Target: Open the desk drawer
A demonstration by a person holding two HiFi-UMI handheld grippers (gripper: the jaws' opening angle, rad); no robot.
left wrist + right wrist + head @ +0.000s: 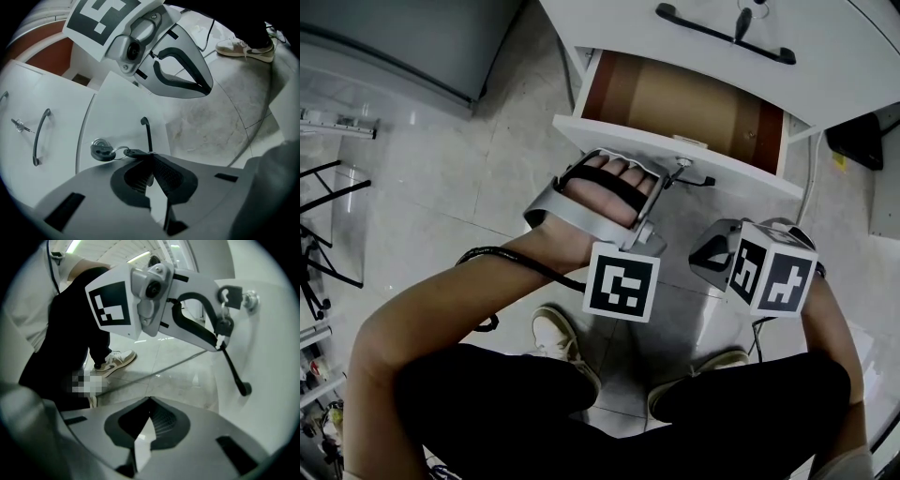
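Drawer well: drawer (pixel 675 103) stands out; its brown well is open from above.
Far edge: upper handle (pixel 727 33) juts over the well.
Drawer front: handle (pixel 148 133) is taken up by the left gripper (pixel 151 157), clamped on it; keys (pixel 101 151) hang just beside.
Left: bare floor (pixel 469 187) runs to the grey cabinet (pixel 412 37).
Right: right gripper (pixel 708 258), jaws together, and a cable (pixel 811 178) narrow the gap.
Near: shoes (pixel 558 342) block the floor.

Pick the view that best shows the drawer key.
Left gripper view: the key is close, sharp and unobstructed. The right gripper view shows it smaller, off to the side; the head view shows it tiny.
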